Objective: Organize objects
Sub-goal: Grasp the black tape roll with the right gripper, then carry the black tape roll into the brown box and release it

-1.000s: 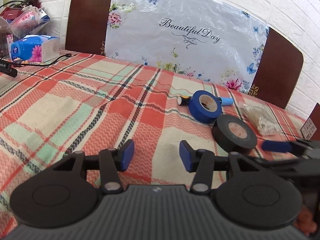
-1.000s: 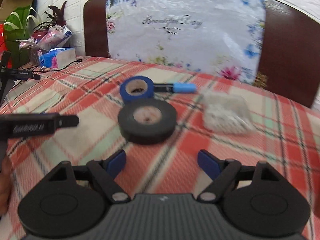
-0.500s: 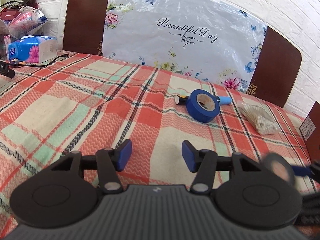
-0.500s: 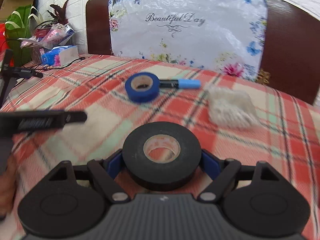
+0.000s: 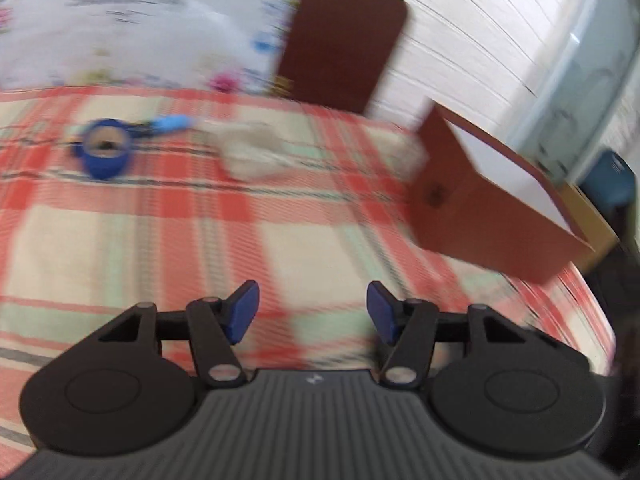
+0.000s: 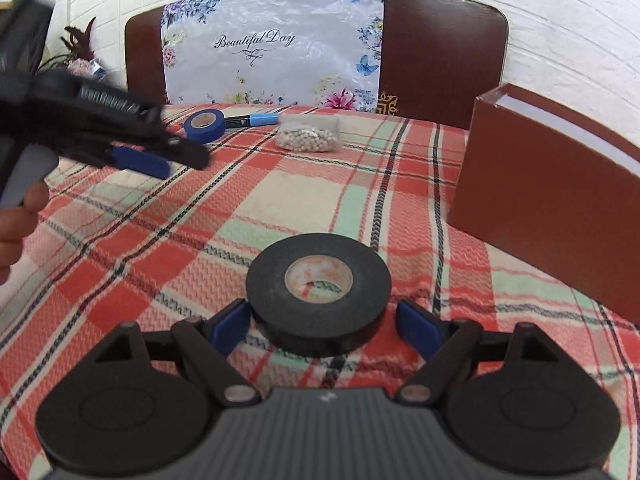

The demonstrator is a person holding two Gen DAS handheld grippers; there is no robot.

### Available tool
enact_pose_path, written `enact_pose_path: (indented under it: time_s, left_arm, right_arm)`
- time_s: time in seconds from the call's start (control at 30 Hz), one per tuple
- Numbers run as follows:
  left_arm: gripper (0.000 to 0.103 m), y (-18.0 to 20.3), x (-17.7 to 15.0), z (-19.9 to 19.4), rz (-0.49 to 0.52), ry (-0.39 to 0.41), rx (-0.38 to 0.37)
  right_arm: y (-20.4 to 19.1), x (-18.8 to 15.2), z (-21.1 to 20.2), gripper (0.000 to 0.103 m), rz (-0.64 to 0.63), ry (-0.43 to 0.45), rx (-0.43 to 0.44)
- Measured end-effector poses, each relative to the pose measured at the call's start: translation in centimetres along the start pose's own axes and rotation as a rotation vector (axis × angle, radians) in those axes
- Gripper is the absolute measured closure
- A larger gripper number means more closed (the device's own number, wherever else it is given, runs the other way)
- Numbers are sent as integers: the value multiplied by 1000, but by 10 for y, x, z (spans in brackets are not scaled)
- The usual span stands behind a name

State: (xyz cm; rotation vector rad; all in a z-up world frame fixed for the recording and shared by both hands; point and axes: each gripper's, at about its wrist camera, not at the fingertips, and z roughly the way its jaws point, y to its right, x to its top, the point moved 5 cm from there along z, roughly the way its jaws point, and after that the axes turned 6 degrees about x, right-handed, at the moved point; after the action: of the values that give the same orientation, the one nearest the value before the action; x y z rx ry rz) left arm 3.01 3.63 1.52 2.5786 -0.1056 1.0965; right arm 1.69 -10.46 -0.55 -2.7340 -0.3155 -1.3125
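Observation:
A black tape roll (image 6: 319, 292) sits between the pads of my right gripper (image 6: 324, 322), which is shut on it and holds it over the plaid cloth. A blue tape roll (image 6: 203, 124) lies far back, with a blue-capped marker (image 6: 252, 120) beside it and a clear bag of white beads (image 6: 309, 137) to its right. The left wrist view is blurred; it shows the blue roll (image 5: 105, 154), the marker (image 5: 168, 123) and the bag (image 5: 250, 152). My left gripper (image 5: 313, 316) is open and empty; it also shows at the left of the right wrist view (image 6: 140, 162).
A brown open box (image 6: 548, 192) stands at the right on the plaid tablecloth (image 6: 192, 240); it also shows in the left wrist view (image 5: 480, 208). A chair back with a floral cover (image 6: 272, 48) is behind the table. The table's right edge is near the box.
My right gripper has carried the black roll to the right, toward the brown box. My left gripper has swung right fast, so its view is blurred and now shows the box.

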Motion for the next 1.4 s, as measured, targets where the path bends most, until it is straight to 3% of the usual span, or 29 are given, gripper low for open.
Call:
enact_pose_path:
  time_s: [0.23, 0.3, 0.37, 0.4, 0.47, 0.53, 0.63, 0.8, 0.9, 1.03, 1.1, 1.17, 1.23, 1.4]
  left_arm:
    - [42, 44, -19, 34, 67, -206, -23]
    - [41, 53, -25, 35, 118, -189, 4]
    - [62, 53, -24, 35, 118, -188, -13]
    - [69, 50, -22, 37, 113, -193, 17]
    - [71, 50, -16, 34, 83, -199, 4]
    - [71, 64, -2, 26, 92, -167, -8]
    - [72, 104, 30, 13, 184, -62, -43]
    - [72, 184, 83, 14, 289, 45, -136]
    - [72, 233, 101, 30, 333, 64, -205]
    - [71, 280, 107, 64, 389, 66, -250]
    - [69, 293, 107, 82, 398, 73, -219]
    - [64, 296, 107, 96, 399, 71, -135]
    - [64, 289, 105, 95, 389, 89, -115]
    - [64, 258, 94, 74, 404, 153, -31]
  right_arm:
    - [1, -3, -1, 21, 17, 18, 17]
    - [2, -3, 0, 22, 23, 20, 27]
    - [3, -4, 0, 25, 31, 23, 43]
    - [3, -4, 0, 25, 30, 29, 39]
    - [2, -2, -4, 26, 20, 51, 25]
    - [4, 3, -13, 26, 26, 105, 2]
    - [23, 19, -36, 26, 30, 222, -78]
    - [87, 48, -68, 26, 63, 343, -255]
    - [140, 55, -78, 26, 123, 353, -335]
    - [207, 54, -76, 26, 221, 320, -374]
    - [231, 53, -65, 26, 248, 288, -397]
    - [249, 49, -52, 23, 273, 240, -429]
    - [254, 44, -54, 18, 319, 273, -415]
    - [234, 24, -75, 20, 329, 371, -440]
